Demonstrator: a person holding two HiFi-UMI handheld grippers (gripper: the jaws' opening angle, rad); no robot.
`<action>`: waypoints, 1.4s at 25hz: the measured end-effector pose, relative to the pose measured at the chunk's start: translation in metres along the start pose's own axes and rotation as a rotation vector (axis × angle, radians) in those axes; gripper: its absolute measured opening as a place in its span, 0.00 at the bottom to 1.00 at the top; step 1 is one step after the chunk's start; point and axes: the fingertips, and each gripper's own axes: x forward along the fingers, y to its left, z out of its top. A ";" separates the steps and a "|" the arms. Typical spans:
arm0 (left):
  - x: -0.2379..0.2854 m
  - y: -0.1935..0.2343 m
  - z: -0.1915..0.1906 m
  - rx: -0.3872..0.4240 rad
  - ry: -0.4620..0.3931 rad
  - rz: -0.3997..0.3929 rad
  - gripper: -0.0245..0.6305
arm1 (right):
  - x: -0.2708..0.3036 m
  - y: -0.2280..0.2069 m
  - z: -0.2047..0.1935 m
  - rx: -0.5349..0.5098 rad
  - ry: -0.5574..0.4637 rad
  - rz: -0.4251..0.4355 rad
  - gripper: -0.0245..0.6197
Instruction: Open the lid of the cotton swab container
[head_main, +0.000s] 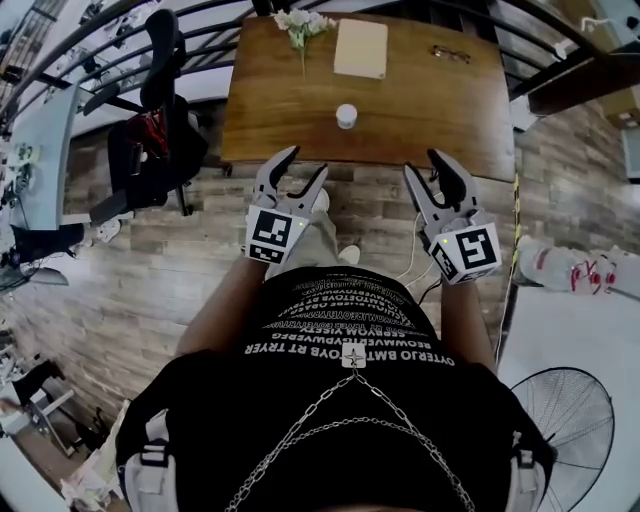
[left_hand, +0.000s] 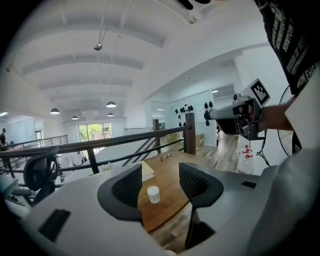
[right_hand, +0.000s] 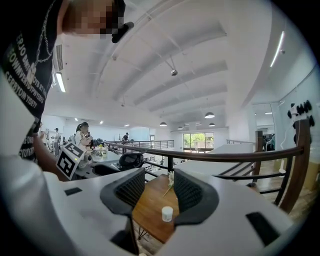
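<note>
Cotton swab container (head_main: 346, 116) near front edge of table (head_main: 420, 110), probably light, rigid, tippy: steady body, pinch lid rim; left gripper (head_main: 305, 165), right gripper (head_main: 424, 165) spread, empty, short of table.

A wooden table (head_main: 420, 110) stands on plank floor (head_main: 150, 280) by a black railing (left_hand: 125, 141), an office chair (head_main: 163, 55) beside it.

Rows of white capital letters are running across the person's black shirt (head_main: 345, 320). In the head view they are appearing upside down and warped, so no word is reading cleanly. The left gripper (head_main: 306, 163) and right gripper (head_main: 423, 163) are each showing a black-and-white square code marker without letters. Red labels on the bottles (head_main: 575, 270) are appearing too small to read.
</note>
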 end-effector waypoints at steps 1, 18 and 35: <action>0.008 0.002 -0.004 -0.005 -0.001 -0.012 0.40 | 0.004 -0.003 0.001 -0.004 0.002 -0.003 0.31; 0.154 0.029 -0.131 0.014 0.156 -0.184 0.44 | 0.075 -0.057 -0.004 0.014 0.092 -0.075 0.31; 0.258 0.023 -0.203 0.053 0.242 -0.144 0.47 | 0.072 -0.081 -0.058 0.127 0.208 -0.165 0.31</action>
